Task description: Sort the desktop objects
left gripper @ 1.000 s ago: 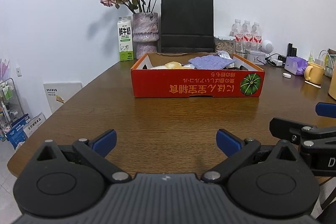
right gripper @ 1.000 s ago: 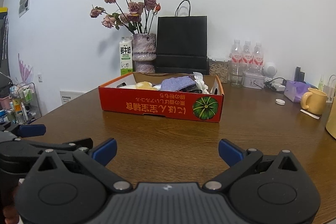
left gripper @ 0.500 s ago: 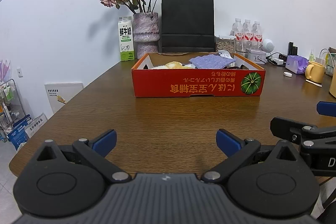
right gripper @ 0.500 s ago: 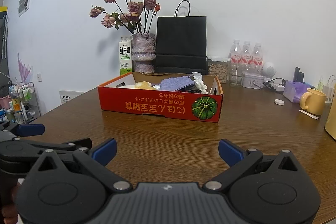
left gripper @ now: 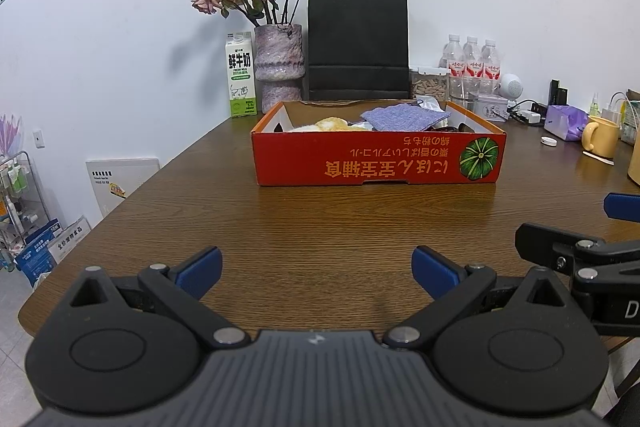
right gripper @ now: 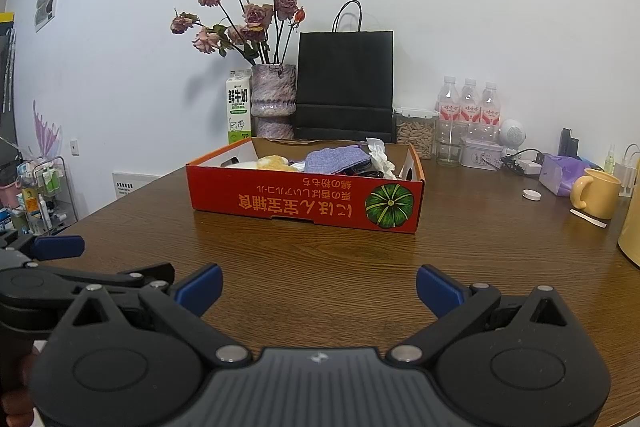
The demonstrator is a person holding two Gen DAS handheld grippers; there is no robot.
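Little change is seen from a second ago: the red cardboard box (left gripper: 378,159) sits slightly nearer in the right wrist view, and both grippers are kept low over the wooden surface (left gripper: 320,227). The left gripper (left gripper: 316,269) is spread wide and empty; the right gripper (right gripper: 318,291) is likewise released, nothing held. The box rests mid-surface, well ahead of both. Inside, a purple cloth (left gripper: 404,117) and something yellowish (left gripper: 330,124) are glimpsed; the rest is hidden behind the front wall.
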